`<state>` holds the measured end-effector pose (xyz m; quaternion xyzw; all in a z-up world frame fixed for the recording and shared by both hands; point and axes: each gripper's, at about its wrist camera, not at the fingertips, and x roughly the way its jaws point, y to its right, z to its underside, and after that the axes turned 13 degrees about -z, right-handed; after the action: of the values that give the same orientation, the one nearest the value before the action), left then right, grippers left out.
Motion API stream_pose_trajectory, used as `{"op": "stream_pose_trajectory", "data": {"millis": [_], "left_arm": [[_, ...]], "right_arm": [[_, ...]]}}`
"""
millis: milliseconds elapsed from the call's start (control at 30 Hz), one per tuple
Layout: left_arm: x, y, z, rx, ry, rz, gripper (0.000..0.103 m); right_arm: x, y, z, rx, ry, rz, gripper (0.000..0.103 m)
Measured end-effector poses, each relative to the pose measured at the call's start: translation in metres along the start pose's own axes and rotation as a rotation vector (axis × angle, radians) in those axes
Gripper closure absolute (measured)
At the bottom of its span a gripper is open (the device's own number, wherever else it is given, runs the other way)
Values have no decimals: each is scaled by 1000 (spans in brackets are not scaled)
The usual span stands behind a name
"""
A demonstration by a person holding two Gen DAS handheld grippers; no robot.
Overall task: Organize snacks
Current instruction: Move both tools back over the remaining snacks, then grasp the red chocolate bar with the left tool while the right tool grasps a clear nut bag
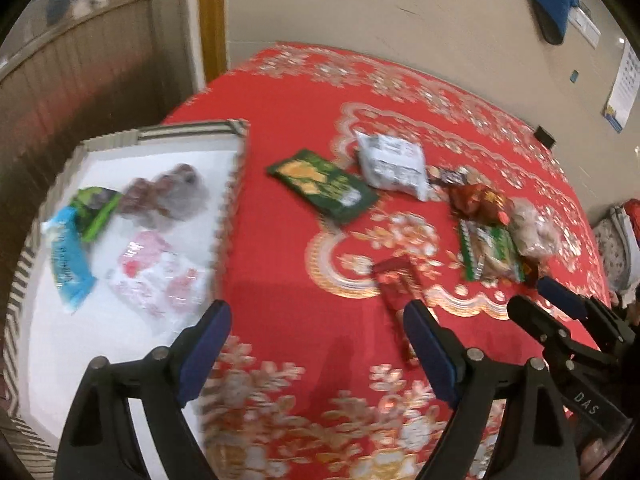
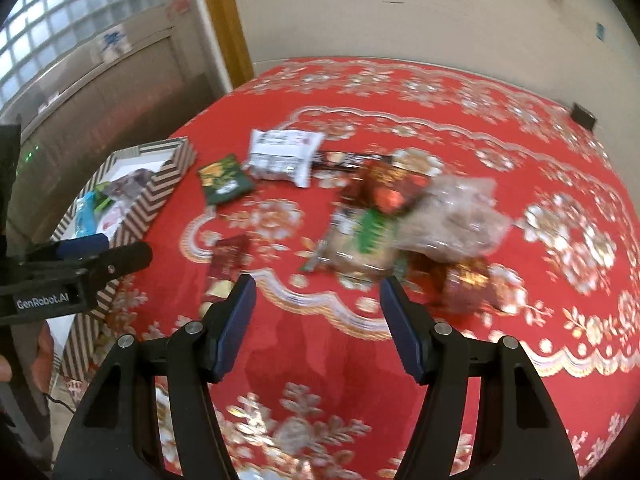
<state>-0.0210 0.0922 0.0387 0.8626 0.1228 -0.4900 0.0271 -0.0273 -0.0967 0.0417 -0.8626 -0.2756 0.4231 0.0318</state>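
Loose snacks lie on the red patterned tablecloth [image 1: 288, 280]: a green packet [image 1: 322, 186], a white packet [image 1: 394, 166], a red bar [image 1: 396, 284], a green-and-clear biscuit pack [image 1: 490, 256] and a clear bag [image 1: 534, 228]. My left gripper [image 1: 316, 316] is open and holds nothing, above the cloth beside the box's right wall. The right gripper [image 2: 318, 286] is open too, with only cloth between its fingers. It hovers just short of the biscuit pack [image 2: 360, 240] and the red bar [image 2: 226, 264]. A chevron-patterned box [image 1: 236, 184] at the left holds several packets.
The box's white floor [image 1: 48, 340] carries a blue packet [image 1: 68, 264], a green one, a dark red bag [image 1: 168, 196] and a pink one [image 1: 156, 276]. The table's far edge meets a beige wall [image 2: 400, 20]. Each gripper shows in the other's view, close together.
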Motion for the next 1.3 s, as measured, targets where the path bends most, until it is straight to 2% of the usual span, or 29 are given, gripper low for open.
{"op": "stream_pose_trajectory", "data": {"millis": [333,633,700,733,767,867,1000,1167,1200,1300], "left_arm": [[14,49,-2,64,-25,-37,14],[28,72,-2,110,-45,-60,14],[31,75,-2,113,-50,-65,14],[33,76,-2,117,-54,-64,14],[34,76,-1,119,-59,-63,14],[34,78,0,130,-50,-72,14],[35,81,-2,147,-47,-83,13],[37,81,-3,157,-44,-75,11],[37,81,-3,164,-39,-73,11],[36,79,-1,182,-16,-55,13]], "right_arm": [[-20,37,12,53,14,16,38],[-30,59,10,112,42,34,38],[-34,65,6,141,61,31,34],[-36,68,3,163,71,30,27],[-37,70,0,177,78,30,24],[-36,76,-17,199,94,48,24],[-17,77,-46,168,54,107,24],[26,86,-60,147,-73,120,25],[31,88,-57,143,-86,106,25],[31,95,-46,152,-69,36,49]]}}
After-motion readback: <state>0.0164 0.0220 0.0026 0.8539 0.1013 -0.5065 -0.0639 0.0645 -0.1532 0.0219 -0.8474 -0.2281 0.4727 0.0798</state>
